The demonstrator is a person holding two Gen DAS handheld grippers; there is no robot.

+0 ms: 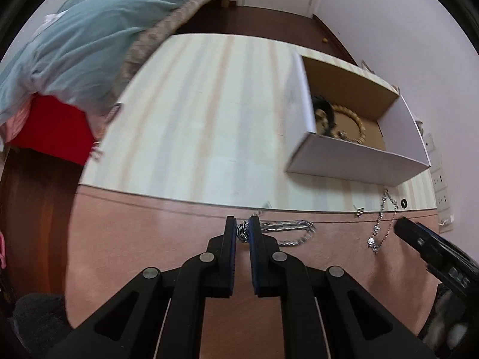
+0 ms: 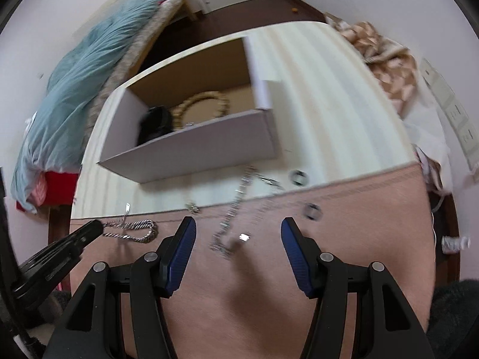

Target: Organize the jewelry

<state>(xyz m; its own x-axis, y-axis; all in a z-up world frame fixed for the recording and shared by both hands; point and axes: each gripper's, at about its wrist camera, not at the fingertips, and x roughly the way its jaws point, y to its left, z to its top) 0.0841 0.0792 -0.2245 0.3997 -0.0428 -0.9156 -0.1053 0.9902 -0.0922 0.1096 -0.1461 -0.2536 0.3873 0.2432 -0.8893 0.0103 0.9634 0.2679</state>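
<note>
Pale walls, dark floor and a bed with a blue quilt (image 1: pixel 89 39) lie beyond the desk (image 1: pixel 209 113), whose far part is cream-striped and whose near part is a pink mat (image 2: pixel 344 239).

On the striped part stands an open white box (image 1: pixel 353 161) with a brown inside. In it lie a bead bracelet (image 1: pixel 356 119) and a black item (image 2: pixel 155 124), side by side against the near wall of the box.

On the mat, close to its far edge, lies a twisted silver rope chain (image 1: pixel 290 230), folded into a loop. The left gripper (image 1: pixel 242 232) has its fingers drawn nearly together on one end of this chain; the metal links show in the narrow gap between the pads.

A thin chain (image 2: pixel 233 218) runs from just before the box across the mat's far edge onto the mat, ending in a small heap with a pendant (image 2: pixel 245 237) beside it. Motion blur smears it in the right wrist view. The right gripper (image 2: pixel 238 230) stands wide apart, its blue pads on either side of this chain's near end, gripping nothing.

A ring (image 2: pixel 298 177) lies on the striped part near the mat's edge, another ring (image 2: pixel 312 211) on the mat just past it. Both are blurred. A small clasp (image 1: pixel 359 211) lies at the mat's far edge between the two chains.
</note>
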